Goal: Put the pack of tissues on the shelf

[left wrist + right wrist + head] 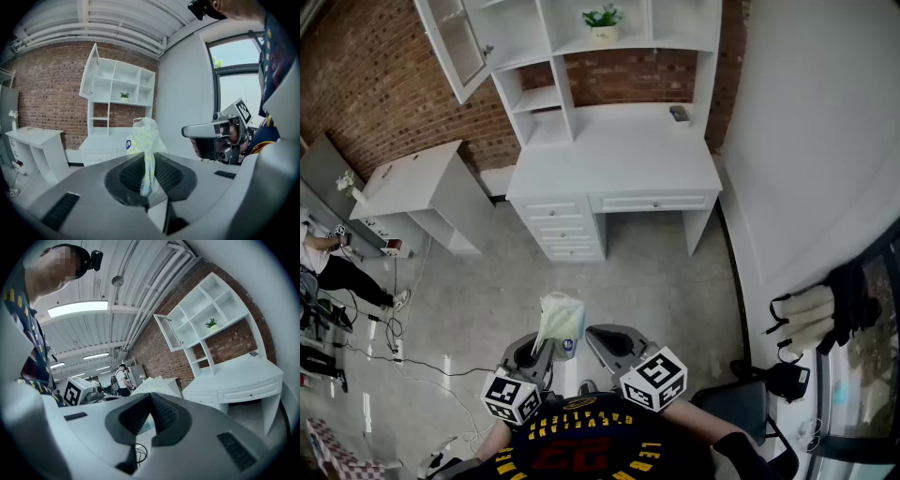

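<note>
The left tool (542,354) is clamped almost shut on the pack (562,319). Its pads pinch the thin lower edge, and the rest of the pale, patterned pack stands up above the jaws. The right tool (617,342) is just beside it, on the pack's right and not touching it. Its jaws are only slightly apart and hold nothing.

Both tools are close to the person's chest, over the bare floor (656,281). They are in front of the white desk and well apart from it, so the pack is in the air, well away from the shelf (642,39).

The shelf unit rises from the tabletop's (609,150) back edge against a brick wall. A small potted plant (603,19) stands on an upper shelf. A glazed door (455,42) at the unit's upper left hangs open. A small dark object (679,114) lies near the tabletop's back right corner; what it is cannot be made out.

A lower white side table (408,178) stands left of the desk. A person (337,267) stands at the room's far left, among cables on the floor.
</note>
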{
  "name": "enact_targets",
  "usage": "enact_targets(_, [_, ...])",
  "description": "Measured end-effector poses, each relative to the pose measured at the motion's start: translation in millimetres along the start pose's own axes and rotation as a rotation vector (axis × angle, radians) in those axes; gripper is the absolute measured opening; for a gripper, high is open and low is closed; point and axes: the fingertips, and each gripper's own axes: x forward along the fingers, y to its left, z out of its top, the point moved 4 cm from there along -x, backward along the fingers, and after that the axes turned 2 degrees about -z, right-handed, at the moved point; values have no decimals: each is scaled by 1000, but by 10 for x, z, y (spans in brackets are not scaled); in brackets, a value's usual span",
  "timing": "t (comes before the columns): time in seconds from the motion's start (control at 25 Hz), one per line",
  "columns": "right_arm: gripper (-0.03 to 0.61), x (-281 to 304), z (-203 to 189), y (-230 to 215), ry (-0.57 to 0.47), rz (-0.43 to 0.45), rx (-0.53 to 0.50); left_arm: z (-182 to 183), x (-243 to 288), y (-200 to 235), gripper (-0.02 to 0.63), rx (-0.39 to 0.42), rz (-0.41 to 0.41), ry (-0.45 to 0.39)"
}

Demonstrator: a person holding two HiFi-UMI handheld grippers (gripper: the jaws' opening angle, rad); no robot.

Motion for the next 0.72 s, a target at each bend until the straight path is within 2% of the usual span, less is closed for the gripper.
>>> enact_targets(0.32, [-8,-206,36,-229,12,18,-3,56,206,-249,48,6,15,-7])
enact_targets(0.48, [-8,-368,84,-358,-27,35,4,41,318,-392,47,-3,28,-9])
enact_targets(0.72, [-8,-554,-26,-512,-11,40,40,-81,417,-593,48,-34,39,39])
